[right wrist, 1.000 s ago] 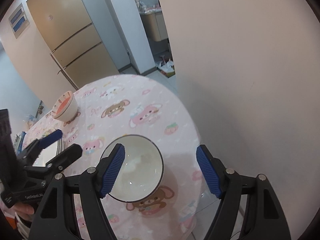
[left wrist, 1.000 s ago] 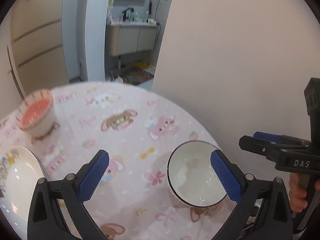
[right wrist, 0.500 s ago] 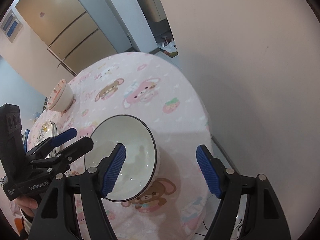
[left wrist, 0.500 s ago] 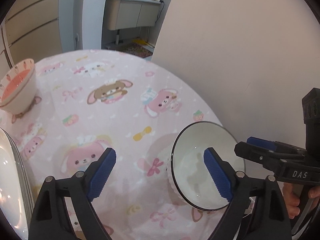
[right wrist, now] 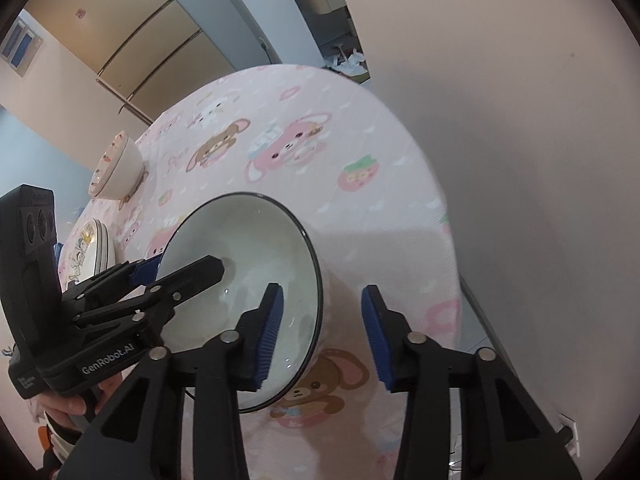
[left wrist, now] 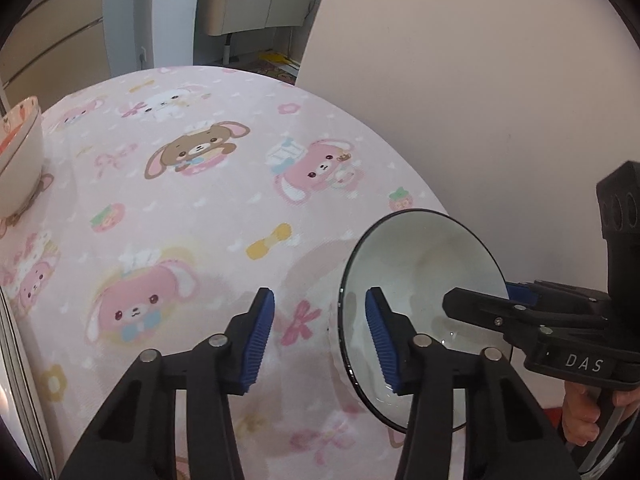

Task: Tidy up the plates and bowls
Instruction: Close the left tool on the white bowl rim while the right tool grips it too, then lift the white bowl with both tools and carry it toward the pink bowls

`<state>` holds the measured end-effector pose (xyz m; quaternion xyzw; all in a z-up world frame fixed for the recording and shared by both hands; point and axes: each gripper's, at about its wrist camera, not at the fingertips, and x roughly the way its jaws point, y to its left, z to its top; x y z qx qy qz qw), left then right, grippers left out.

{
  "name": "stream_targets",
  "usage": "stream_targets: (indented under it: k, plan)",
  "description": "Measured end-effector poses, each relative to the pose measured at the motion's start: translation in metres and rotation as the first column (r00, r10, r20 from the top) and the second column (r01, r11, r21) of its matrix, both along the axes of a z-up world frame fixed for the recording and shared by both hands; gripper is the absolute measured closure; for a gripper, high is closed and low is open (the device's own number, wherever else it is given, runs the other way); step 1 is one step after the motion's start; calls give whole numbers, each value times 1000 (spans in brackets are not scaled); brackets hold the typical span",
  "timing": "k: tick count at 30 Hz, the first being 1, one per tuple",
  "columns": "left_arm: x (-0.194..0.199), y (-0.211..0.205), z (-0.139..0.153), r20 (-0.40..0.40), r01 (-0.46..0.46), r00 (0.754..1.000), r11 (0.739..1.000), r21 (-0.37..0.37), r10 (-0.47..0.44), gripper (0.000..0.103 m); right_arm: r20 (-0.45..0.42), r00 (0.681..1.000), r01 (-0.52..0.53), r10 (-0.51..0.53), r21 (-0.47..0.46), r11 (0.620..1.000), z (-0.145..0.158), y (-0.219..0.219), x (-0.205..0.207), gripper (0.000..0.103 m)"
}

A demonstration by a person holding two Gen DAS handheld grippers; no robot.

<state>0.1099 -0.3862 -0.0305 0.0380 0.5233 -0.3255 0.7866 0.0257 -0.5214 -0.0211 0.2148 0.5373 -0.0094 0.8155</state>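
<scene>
A white bowl [left wrist: 424, 264] with a thin dark rim stands near the right edge of the round table [left wrist: 192, 208]. My left gripper [left wrist: 320, 294] straddles the bowl's left rim, one blue pad inside and one outside. Its jaws are closing, and a gap still shows beside the wall. My right gripper [right wrist: 323, 289] straddles the opposite rim of the bowl [right wrist: 240, 248] the same way, also closing with its pads clear of the wall. Each gripper shows in the other's view: right gripper [left wrist: 480, 296], left gripper [right wrist: 180, 266].
A cream bowl with an orange inside [right wrist: 118, 172] stands at the table's far left. A stack of patterned plates [right wrist: 94, 248] lies nearer, on the left. A plain wall [right wrist: 520, 160] runs close along the table's right edge. A person's hand [left wrist: 580, 412] holds the right gripper.
Both grippers have sunk toward the white bowl and tipped further down. Their jaws have narrowed from wide apart to straddling its rim on opposite sides.
</scene>
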Motion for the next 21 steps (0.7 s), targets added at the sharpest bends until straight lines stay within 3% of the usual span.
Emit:
stream_targets:
  k: [6,8,12,13,21]
  plan:
    - [1,-5,-7,-27,8,1000,1000,7,-8,63,-12,1000,-11,11,15,1000,-5,3,2,70]
    - [0,-7,-11,-46,14,999,1000,4,-14,73,-17,1000,-7,7,25,1000,-8,4,2,77]
    - [-2,-10,-12,-47,28,998,1000,1,-28,77,-36,999,-5,7,39,999,-14,4,2,79]
    - [-3,-12,-11,-48,34,998,999,-3,-34,83,-35,999,-8,9,41,999,-15,5,2,81]
    - [-3,-7,-4,-61,1,998,1000,-14,-2,88,-42,999,2,-2,15,1000,-13,7,2,89]
